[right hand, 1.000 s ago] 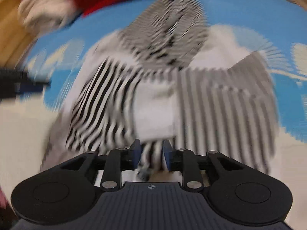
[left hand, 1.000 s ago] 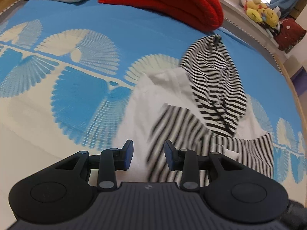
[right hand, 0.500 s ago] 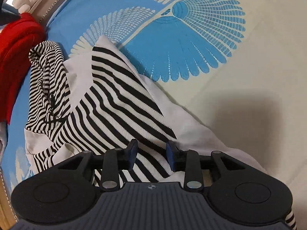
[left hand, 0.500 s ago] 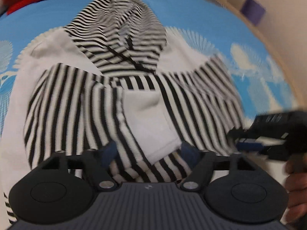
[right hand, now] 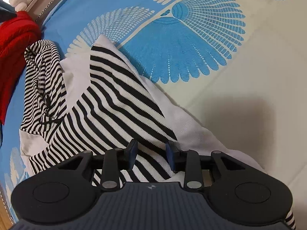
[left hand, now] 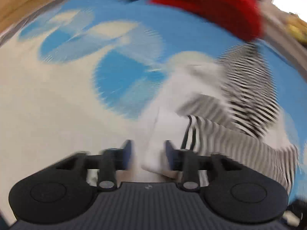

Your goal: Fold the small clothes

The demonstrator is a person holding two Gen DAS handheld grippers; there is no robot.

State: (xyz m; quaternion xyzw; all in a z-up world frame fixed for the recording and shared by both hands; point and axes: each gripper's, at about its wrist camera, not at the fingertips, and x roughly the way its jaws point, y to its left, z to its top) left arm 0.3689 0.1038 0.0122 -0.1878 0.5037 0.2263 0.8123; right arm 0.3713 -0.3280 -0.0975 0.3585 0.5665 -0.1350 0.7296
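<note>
Lying on a bed cover (right hand: 220, 103) printed with blue and cream fan shapes, the striped hoodie (right hand: 119, 103) is partly folded: a black-and-white striped sleeve is laid across its white body, and the striped hood points toward the far edge of the cover, where a red knitted garment (right hand: 13, 44) sits bunched up. In the right wrist view the hoodie lies left of the cover's middle, with bare cover to its right.

The right gripper (right hand: 151, 156) points steeply down over the near end of the striped sleeve. Its blue-padded fingers (right hand: 131, 153) stand partly apart with striped cloth passing between them; whether the pads actually press on the cloth cannot be told from this view.

The left wrist view is smeared by motion. The left gripper (left hand: 147, 156) hangs over the white side edge of the hoodie, near its lower corner. Its jaws have just been closing from a wider spread and now stand about half open. A fold of white cloth sits between them, close against the right finger, with a clear gap to the left finger (left hand: 125, 156), so nothing is clamped. Beyond the red garment the view is too blurred to make out.
</note>
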